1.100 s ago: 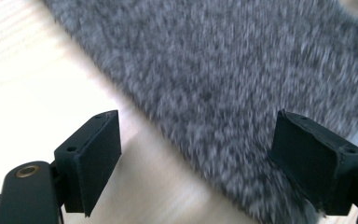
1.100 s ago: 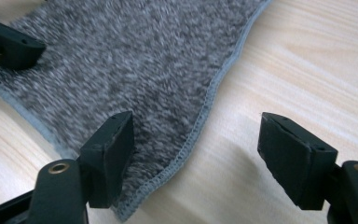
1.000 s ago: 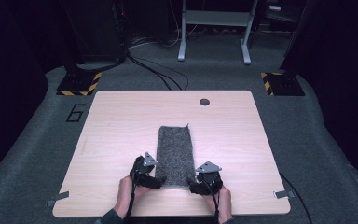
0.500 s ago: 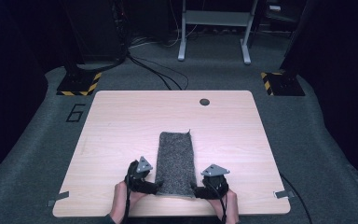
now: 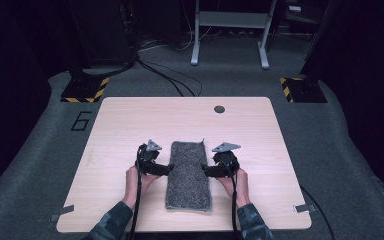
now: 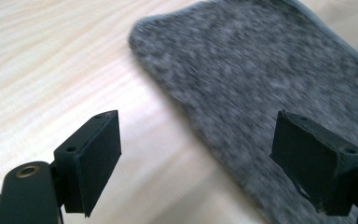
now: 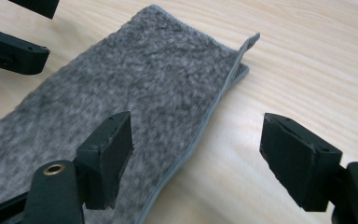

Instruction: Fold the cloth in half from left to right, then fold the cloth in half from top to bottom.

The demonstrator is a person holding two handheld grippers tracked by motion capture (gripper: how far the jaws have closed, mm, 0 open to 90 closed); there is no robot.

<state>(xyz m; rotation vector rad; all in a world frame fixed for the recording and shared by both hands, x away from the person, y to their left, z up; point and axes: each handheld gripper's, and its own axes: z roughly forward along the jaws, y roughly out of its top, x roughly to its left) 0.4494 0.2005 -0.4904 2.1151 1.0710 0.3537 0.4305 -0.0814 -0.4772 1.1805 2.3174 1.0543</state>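
A grey felt-like cloth [image 5: 189, 175], folded into a long strip, lies flat on the wooden table [image 5: 130, 125], running from the front edge toward the middle. My left gripper [image 5: 169, 167] sits at its left edge and my right gripper [image 5: 205, 170] at its right edge, both pointing inward. In the left gripper view the left gripper [image 6: 198, 126] is open over the cloth [image 6: 270, 70] edge, nothing pinched. In the right gripper view the right gripper [image 7: 198, 123] is open astride the layered edge of the cloth [image 7: 135, 79]. One far corner [image 7: 251, 39] curls up.
A dark round grommet [image 5: 219, 109] sits near the table's far edge. On the grey floor beyond are black-and-yellow striped feet [image 5: 86, 90], cables [image 5: 165, 75], a metal frame [image 5: 230, 35] and a painted number six [image 5: 81, 120].
Both hands have moved forward along the cloth's sides, from its near end to about its middle. The cloth lies slightly closer to the front edge than a second ago.
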